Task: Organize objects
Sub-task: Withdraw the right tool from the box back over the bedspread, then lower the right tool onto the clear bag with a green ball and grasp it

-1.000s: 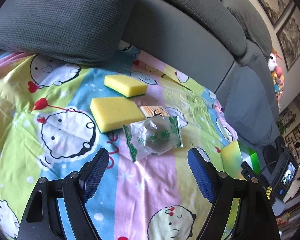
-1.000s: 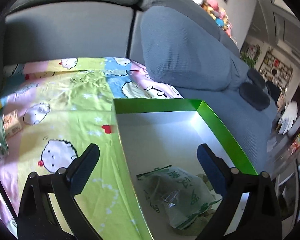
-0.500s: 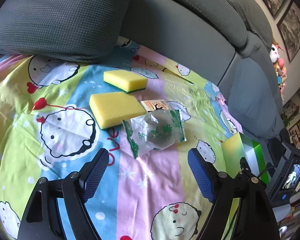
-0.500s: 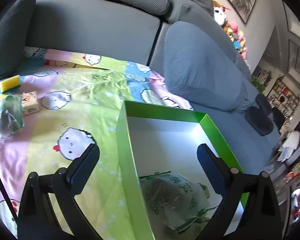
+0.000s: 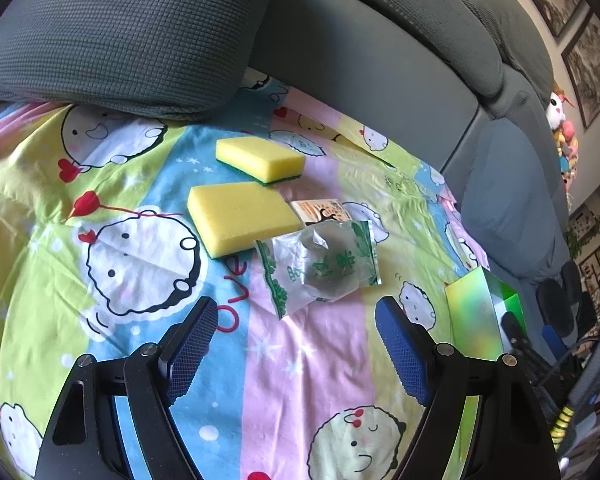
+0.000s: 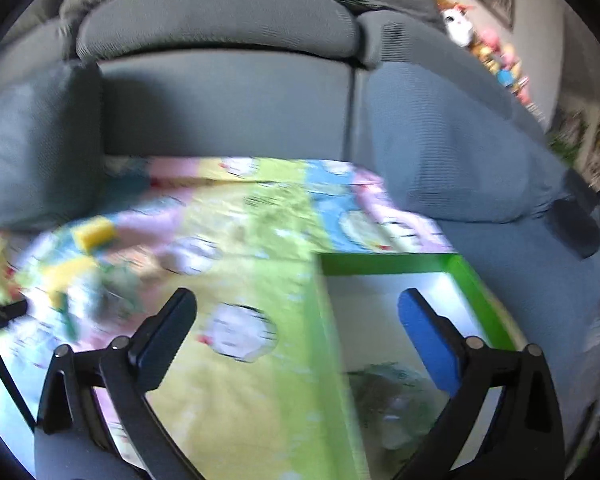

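grippers [image 5: 296,344] gape above packet [image 5: 320,266], untouched.

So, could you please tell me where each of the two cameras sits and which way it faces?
Left wrist: on the left gripper, looking down over the cartoon blanket at two sponges and a clear packet; open fingers show.
Right wrist: on the right gripper, blurred, facing the sofa back over the green box; open fingers show.
Shared: blanket, sponges, box.

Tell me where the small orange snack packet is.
Left wrist view, centre: the small orange snack packet lies between the nearer yellow sponge and the clear green-printed bag.
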The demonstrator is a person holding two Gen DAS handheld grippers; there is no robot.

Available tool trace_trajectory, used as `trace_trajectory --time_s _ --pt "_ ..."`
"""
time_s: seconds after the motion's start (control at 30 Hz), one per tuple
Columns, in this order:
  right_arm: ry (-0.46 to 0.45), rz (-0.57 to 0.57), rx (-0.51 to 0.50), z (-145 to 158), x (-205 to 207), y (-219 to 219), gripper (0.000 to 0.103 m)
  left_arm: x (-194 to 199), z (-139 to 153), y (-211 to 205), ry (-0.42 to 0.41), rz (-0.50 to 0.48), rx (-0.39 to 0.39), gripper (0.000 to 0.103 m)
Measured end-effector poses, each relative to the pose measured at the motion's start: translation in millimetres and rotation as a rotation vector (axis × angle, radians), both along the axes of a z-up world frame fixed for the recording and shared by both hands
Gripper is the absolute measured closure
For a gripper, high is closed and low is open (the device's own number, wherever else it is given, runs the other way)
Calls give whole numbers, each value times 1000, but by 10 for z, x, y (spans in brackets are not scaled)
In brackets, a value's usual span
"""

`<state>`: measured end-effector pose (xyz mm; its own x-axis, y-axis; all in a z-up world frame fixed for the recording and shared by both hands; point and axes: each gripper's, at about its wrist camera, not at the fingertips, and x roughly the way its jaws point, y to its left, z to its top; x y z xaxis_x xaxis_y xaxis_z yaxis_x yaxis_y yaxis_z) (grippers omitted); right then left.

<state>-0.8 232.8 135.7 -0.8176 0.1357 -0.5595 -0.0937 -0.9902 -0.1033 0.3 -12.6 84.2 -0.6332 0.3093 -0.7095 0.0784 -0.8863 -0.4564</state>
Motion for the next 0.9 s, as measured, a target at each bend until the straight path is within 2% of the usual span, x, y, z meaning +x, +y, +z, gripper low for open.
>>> trace_trajectory --time_s 0.13,0.23,0.37,0.53,0.7,0.8,0.9 --pt "-92 217 -260 157 -305 -222 2 -35 3 -61 -6 9 11 22" --pt "-166 307 -377 173 -583 -423 2 -69 -2 -105 -15 15 13 21" --pt "-193 343 -407 44 -832 -689 2 -134 12 -125 -9 2 4 21" --pt "-304 371 -531 -321 -1050 -732 2 -261 -122 -168 -64 8 23 21" --pt "-306 414 -535 -487 -1128 -772 2 -366 -327 -228 -123 6 6 21" --pt "-313 430 -515 -605 -1222 -814 2 -394 -439 -261 -152 13 44 21" --pt "-362 430 -497 -787 -1312 -865 3 -417 -513 -255 -161 11 132 21"
